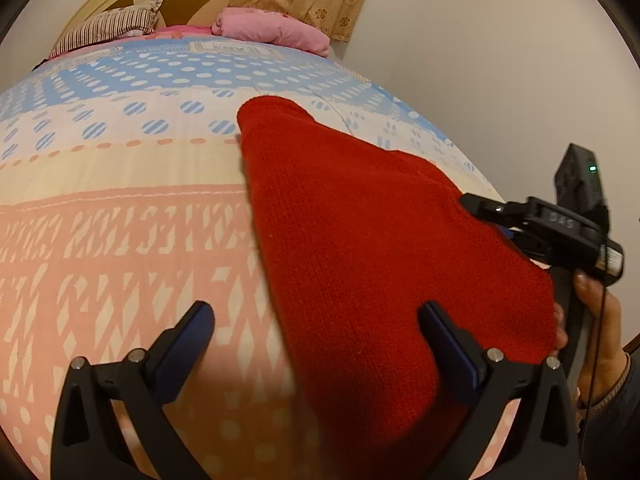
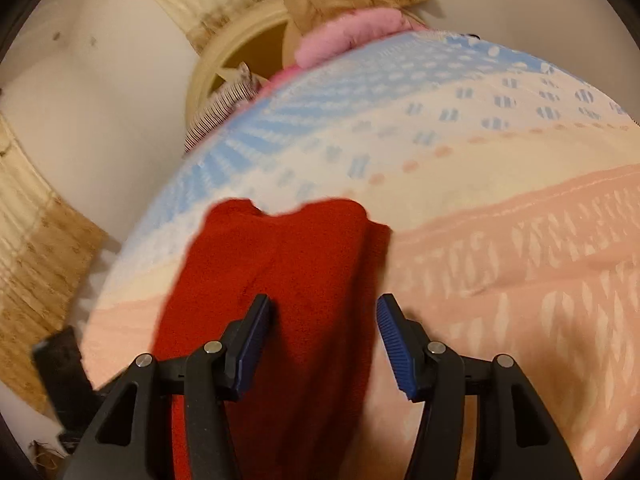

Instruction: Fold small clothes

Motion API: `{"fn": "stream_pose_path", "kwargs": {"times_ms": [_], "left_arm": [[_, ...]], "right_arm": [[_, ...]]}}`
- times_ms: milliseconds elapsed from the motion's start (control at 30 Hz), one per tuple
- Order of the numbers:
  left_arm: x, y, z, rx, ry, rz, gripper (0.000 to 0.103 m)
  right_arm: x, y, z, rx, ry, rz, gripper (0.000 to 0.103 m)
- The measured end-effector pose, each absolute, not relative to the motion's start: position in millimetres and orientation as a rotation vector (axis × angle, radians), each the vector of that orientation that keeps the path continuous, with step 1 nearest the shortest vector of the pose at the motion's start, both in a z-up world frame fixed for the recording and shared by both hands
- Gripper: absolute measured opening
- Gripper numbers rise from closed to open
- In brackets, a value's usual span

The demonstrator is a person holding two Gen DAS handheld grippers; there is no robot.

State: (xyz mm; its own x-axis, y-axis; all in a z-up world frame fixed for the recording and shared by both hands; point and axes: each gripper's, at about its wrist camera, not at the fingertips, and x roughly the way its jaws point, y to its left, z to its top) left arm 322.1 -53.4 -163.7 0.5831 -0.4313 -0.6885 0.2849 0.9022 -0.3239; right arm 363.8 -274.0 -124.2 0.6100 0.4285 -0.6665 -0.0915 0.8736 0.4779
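While bed (image 1: pixel 120 220) fills both frames, red knitted garment (image 1: pixel 360 248) is laid across patterned cover, centre to lower right of left wrist view. Pink pillow (image 1: pixel 272 32) seen at upper centre. Left tool (image 1: pixel 316 344) spread wide, nothing gripped; right tool (image 2: pixel 324 340) likewise released above garment. Step judged: between folds. Next: edge to be pinched.

Bed (image 1: pixel 120 168) under a quilt banded blue, cream and pink. Red knit garment (image 1: pixel 360 240) spread flat on it, directly ahead of the tool. Far beyond, at the headboard: striped pillow (image 1: pixel 108 26), pink pillow (image 1: pixel 272 30).
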Motion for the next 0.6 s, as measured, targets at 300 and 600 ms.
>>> {"fn": "stream_pose_path", "kwargs": {"times_ms": [300,600], "left_arm": [[321,-50,-164,-0.215,0.846,-0.435,0.103],[321,-35,-165,-0.324,0.832,-0.492,0.102]], "right_arm": [[381,-291,-145,0.547,0.903,0.328,0.056],[383,-291,-149,0.589,0.905,0.357,0.041]]}}
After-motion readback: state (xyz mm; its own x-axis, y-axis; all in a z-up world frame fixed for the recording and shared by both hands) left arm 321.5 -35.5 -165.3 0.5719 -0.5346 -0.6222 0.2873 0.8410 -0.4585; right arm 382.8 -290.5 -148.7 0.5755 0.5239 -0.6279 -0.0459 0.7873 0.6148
